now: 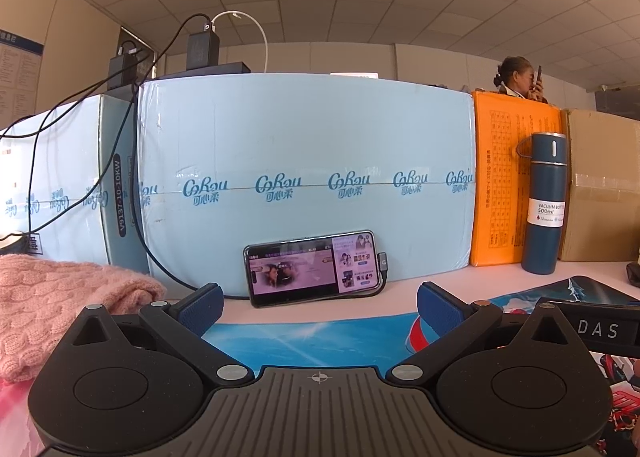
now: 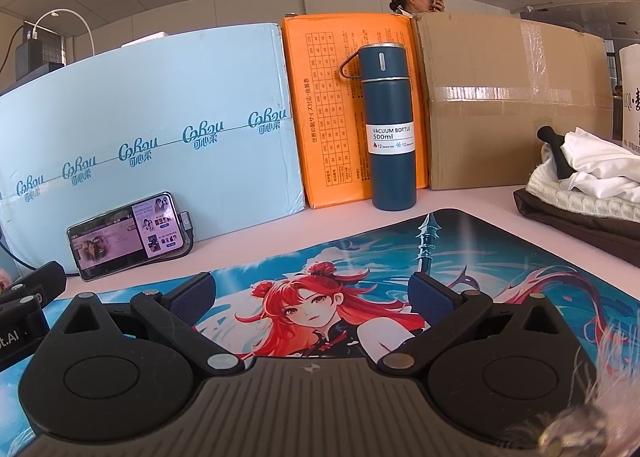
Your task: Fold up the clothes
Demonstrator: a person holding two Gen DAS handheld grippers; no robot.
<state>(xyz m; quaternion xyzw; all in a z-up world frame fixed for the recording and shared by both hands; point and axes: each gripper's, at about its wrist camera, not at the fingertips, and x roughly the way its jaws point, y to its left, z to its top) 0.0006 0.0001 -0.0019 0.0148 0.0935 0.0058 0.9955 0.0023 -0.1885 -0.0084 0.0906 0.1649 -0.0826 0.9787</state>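
Two grippers, the left gripper (image 1: 318, 307) and right gripper (image 2: 310, 293), hover with fingers spread wide and empty over the printed anime desk mat (image 2: 500, 257), seemingly kept clear for folding, between the pink cable-knit sweater (image 1: 60, 297) at left and the pile of white and dark brown clothes (image 2: 588, 185) at right

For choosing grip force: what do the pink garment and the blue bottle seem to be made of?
Pink sweater: soft, thick cable-knit yarn, probably wool or acrylic; braided ribs show. Vacuum bottle: likely metal with matte blue coating; bare steel-coloured rings at its cap.
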